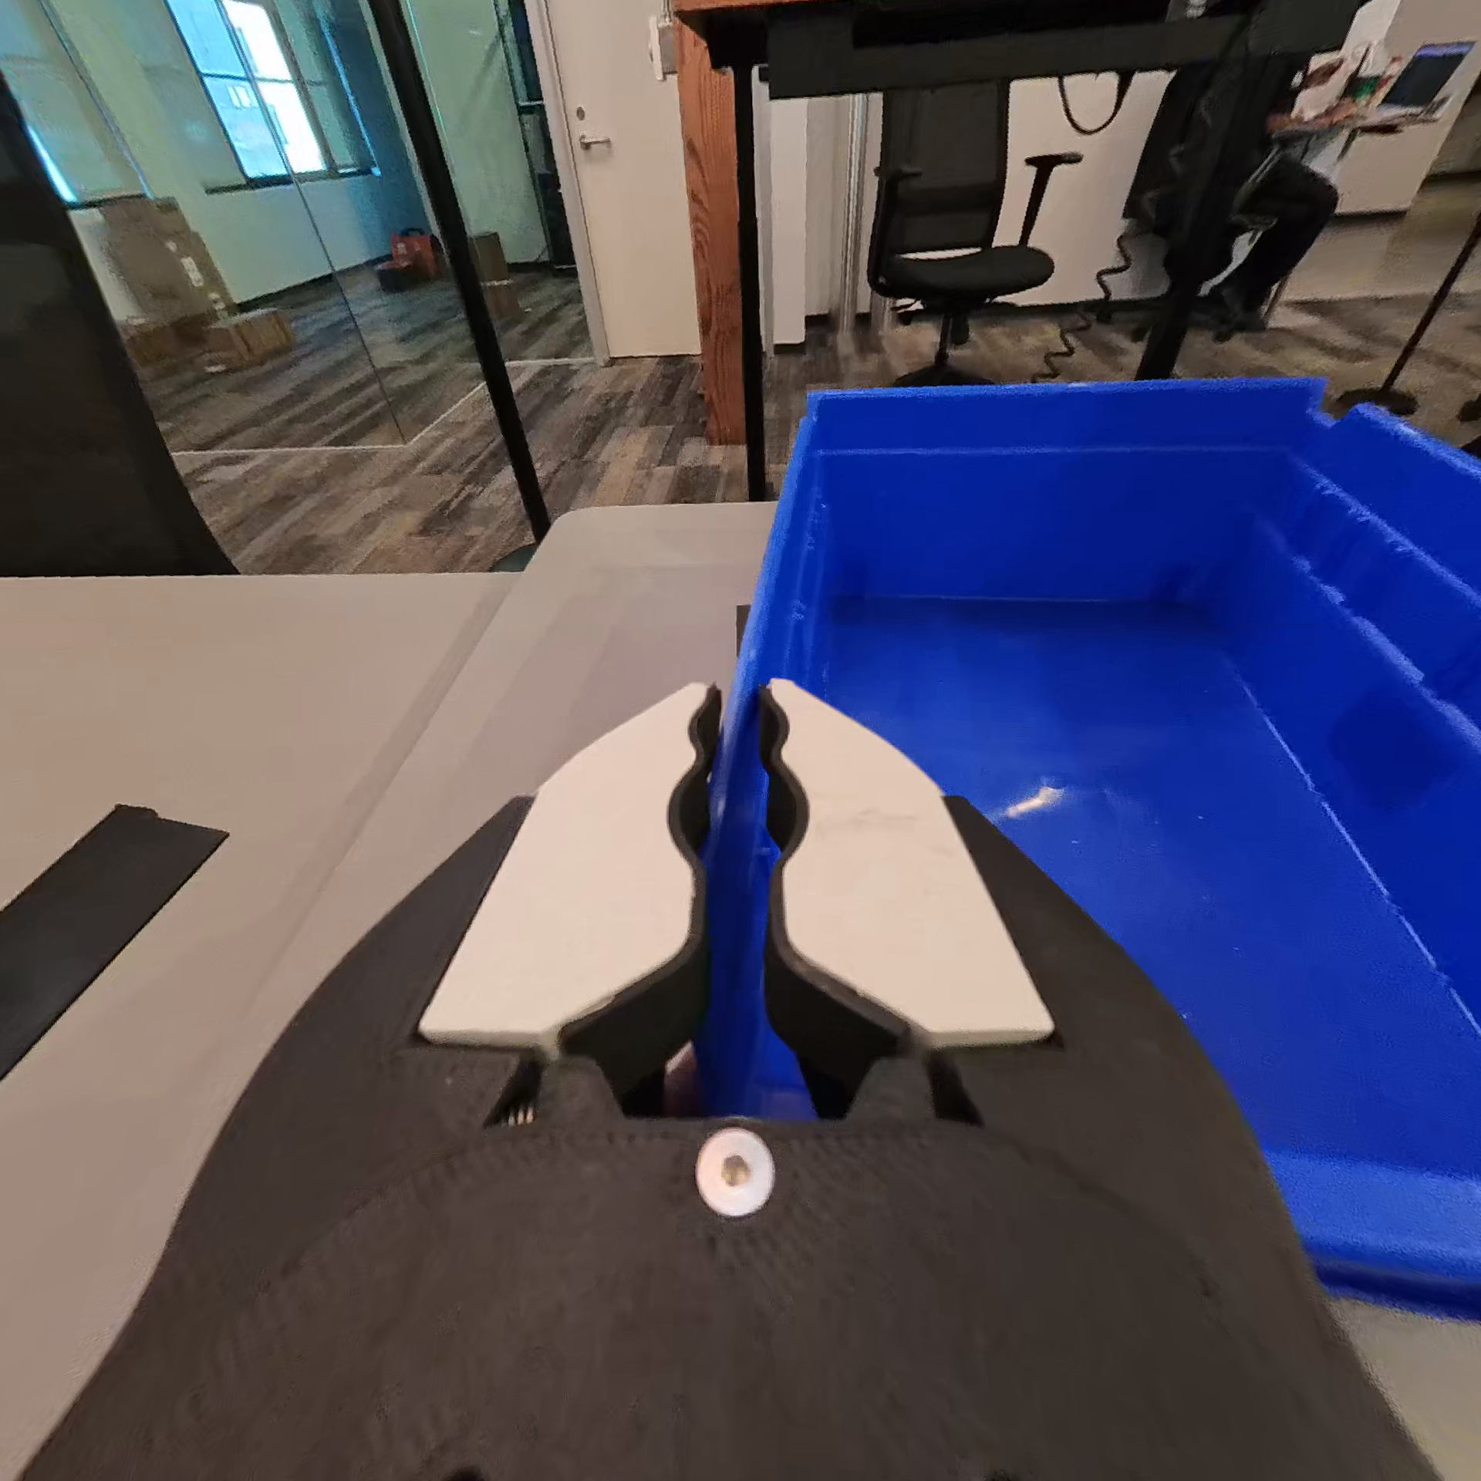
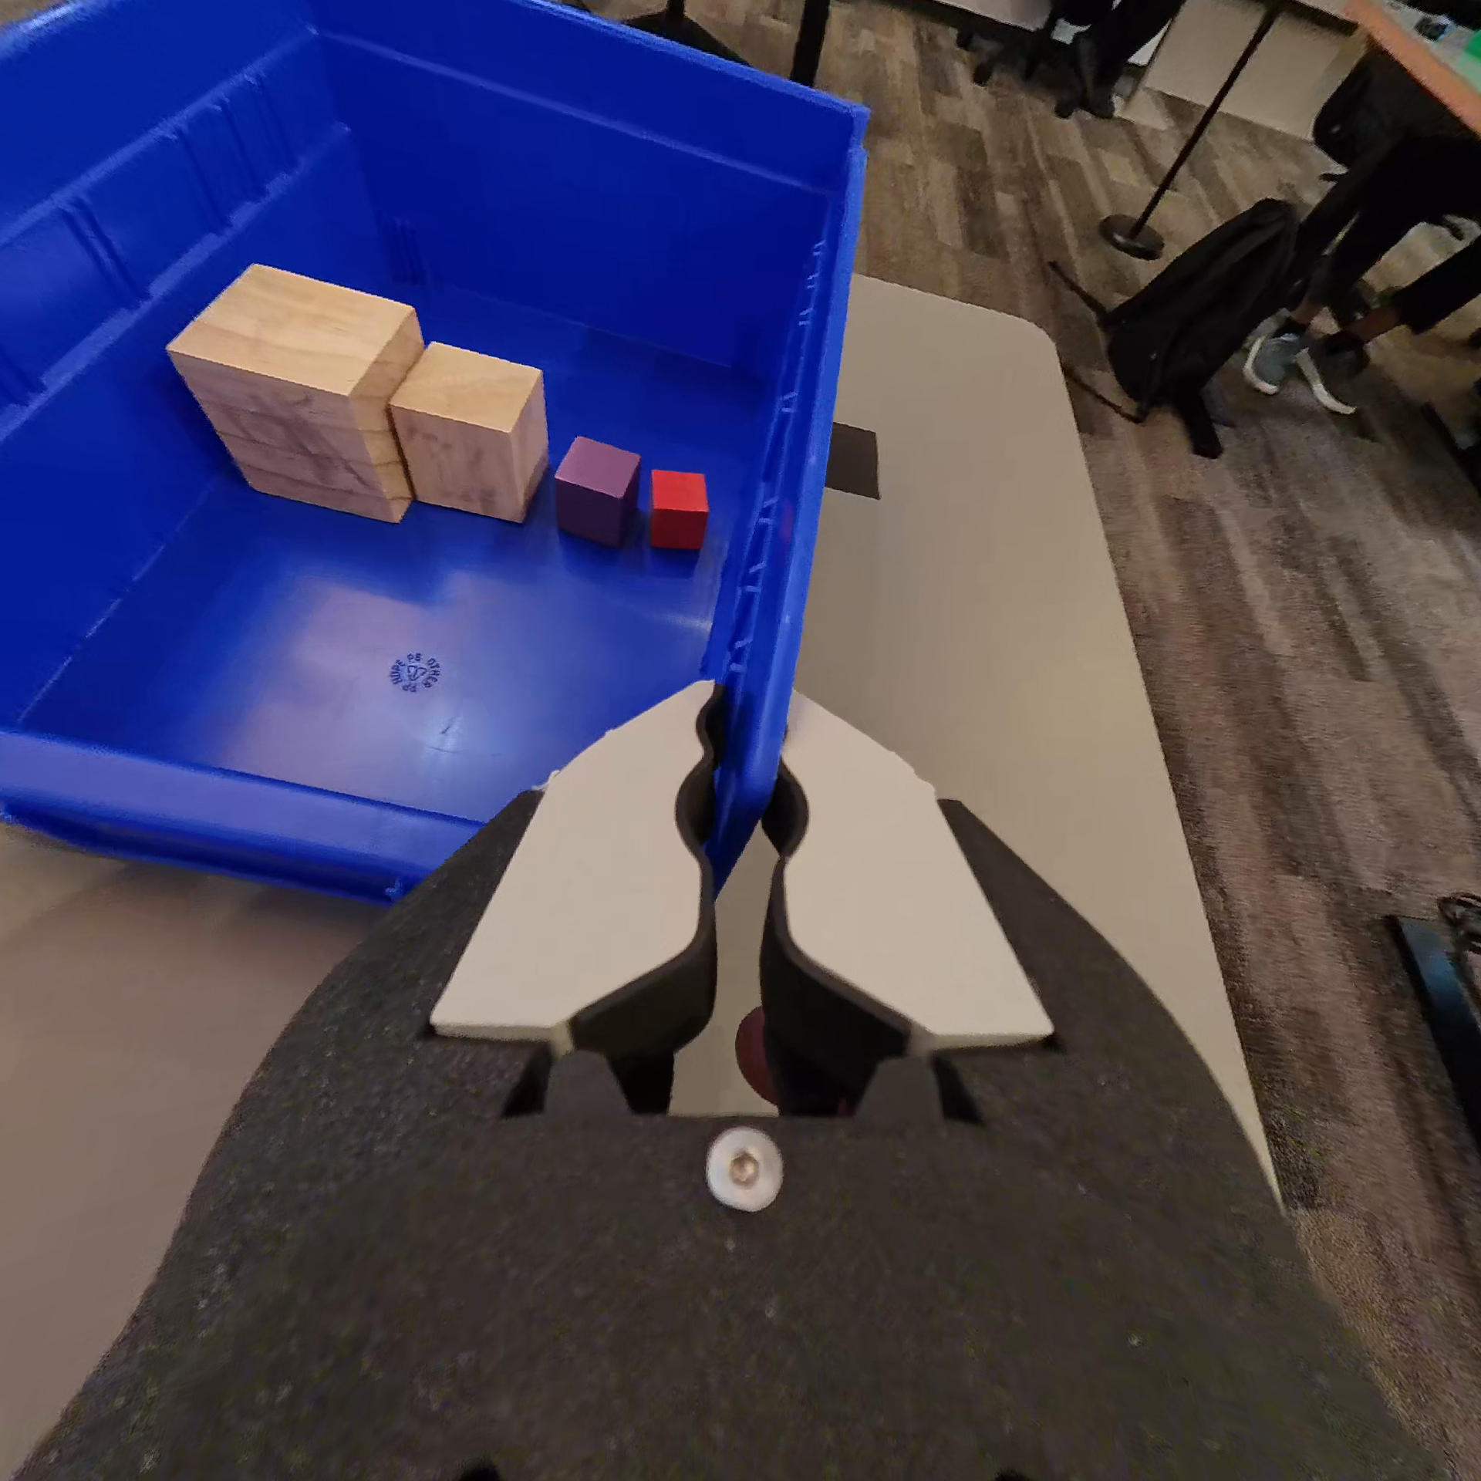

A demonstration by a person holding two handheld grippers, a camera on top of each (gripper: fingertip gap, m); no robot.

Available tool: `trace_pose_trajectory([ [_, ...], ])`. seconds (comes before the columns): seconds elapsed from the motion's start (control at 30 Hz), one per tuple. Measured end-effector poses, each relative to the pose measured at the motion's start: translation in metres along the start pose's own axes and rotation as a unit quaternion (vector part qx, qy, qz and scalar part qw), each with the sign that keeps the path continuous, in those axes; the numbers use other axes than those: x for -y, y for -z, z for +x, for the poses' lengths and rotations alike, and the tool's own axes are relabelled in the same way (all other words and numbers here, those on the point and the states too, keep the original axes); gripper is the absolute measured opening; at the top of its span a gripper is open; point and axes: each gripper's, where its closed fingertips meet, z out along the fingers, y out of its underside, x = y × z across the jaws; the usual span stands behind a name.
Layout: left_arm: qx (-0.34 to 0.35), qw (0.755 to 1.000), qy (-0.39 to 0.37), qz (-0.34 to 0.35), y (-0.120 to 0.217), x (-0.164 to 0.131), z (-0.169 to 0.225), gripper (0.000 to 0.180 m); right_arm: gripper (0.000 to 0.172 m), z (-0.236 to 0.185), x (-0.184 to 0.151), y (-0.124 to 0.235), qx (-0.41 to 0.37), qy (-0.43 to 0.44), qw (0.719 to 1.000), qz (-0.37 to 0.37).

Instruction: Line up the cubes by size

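Note:
A blue bin (image 2: 561, 160) stands on the grey table. Inside it, in the right wrist view, stand a large wooden cube (image 2: 296, 385), a smaller wooden cube (image 2: 473, 433), a purple cube (image 2: 597, 489) and a small red cube (image 2: 679, 509), in a row from large to small. My right gripper (image 2: 749, 721) is shut on the bin's right wall. My left gripper (image 1: 741, 721) is shut on the left wall of the bin (image 1: 1042, 417). The cubes do not show in the left wrist view.
The grey table (image 1: 240, 721) carries a black strip (image 1: 96, 905) at the left and a black patch (image 2: 853, 461) beside the bin. Beyond the table are an office chair (image 1: 954, 264), a black backpack (image 2: 1202, 304) and a person's legs (image 2: 1362, 320). Left tips to right tips: about 85 cm.

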Motion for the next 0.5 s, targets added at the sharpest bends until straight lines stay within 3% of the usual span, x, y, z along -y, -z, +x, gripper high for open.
trace_pose_trajectory([
  [0.33,-0.010,1.000,-0.020,-0.005,0.003,-0.003,-0.002,0.017,0.006,-0.010,-0.001,0.005,0.006,0.009,1.000,0.004],
  [0.5,-0.016,0.999,-0.029,-0.004,0.004,-0.003,0.002,0.006,0.006,-0.016,-0.003,0.011,0.008,0.012,1.000,0.002],
])
